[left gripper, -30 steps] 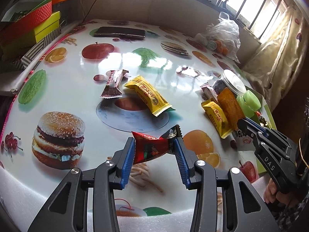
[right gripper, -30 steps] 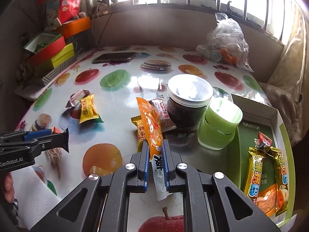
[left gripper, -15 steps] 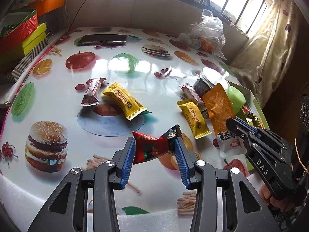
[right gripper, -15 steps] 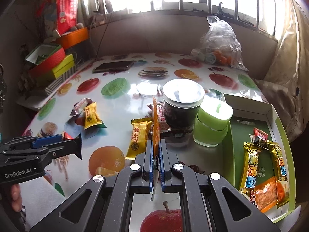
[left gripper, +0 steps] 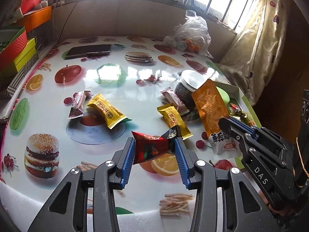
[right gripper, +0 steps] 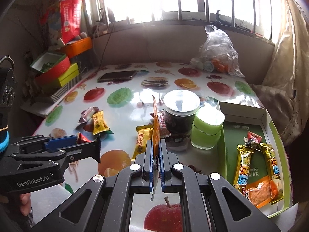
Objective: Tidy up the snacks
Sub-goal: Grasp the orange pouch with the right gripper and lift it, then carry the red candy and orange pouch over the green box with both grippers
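Snacks ride in both your grippers. Left view: your left gripper (left gripper: pixel 154 150) jaws clench a red packet (left gripper: pixel 149 148) above the desk (left gripper: pixel 48 119). Right view: your right gripper (right gripper: pixel 156 152) jaws pinch an orange sachet (right gripper: pixel 156 129) edge-on, so it hangs clear; the green box (right gripper: pixel 274 127) lies right of them.

A: Where does the left wrist view sit?

B: Low behind its own fingers (left gripper: pixel 129 160), close over the near edge of the worktop (left gripper: pixel 135 77), facing the window wall.

A: And the right wrist view?

B: Also behind its fingers (right gripper: pixel 149 164), a little farther right, facing the same wall, with the green box (right gripper: pixel 270 119) close by.

A: What do they share?

B: The jar (left gripper: pixel 190 83) (right gripper: pixel 180 110), the phone (left gripper: pixel 87 50) (right gripper: pixel 116 75), the plastic bag (left gripper: pixel 190 32) (right gripper: pixel 218 52), and each other's gripper.
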Motion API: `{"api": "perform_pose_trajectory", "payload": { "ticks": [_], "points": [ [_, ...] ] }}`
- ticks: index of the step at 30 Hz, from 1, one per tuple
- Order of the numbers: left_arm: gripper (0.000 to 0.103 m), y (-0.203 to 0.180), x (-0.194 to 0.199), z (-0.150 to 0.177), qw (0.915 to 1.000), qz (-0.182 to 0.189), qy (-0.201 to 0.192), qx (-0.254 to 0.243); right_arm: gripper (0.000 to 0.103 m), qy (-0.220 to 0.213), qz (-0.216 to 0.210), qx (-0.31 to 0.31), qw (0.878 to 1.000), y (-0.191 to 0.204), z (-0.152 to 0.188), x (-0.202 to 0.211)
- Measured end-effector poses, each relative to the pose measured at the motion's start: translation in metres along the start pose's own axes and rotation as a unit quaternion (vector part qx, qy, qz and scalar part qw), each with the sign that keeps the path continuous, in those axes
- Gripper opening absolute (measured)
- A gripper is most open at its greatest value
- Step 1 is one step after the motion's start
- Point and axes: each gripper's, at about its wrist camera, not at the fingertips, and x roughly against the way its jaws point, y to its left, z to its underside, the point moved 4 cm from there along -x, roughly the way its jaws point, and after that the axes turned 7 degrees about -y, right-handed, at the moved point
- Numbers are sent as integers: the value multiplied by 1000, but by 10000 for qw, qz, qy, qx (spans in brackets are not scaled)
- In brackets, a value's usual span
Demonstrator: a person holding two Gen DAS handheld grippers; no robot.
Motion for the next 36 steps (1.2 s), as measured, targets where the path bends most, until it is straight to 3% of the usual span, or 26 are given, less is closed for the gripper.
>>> {"api": "perform_pose_trajectory", "payload": {
  "ticks": [17,36],
  "points": [
    [43,-49,4,-20,9982,417,-156,-398,6,-468,356,-165,9981,-30,-16,48],
    [43,-127,-23,-38,9905,1114,-48,-804,6,-547,1060,-695,9904,-112,-1,85]
  ]
}}
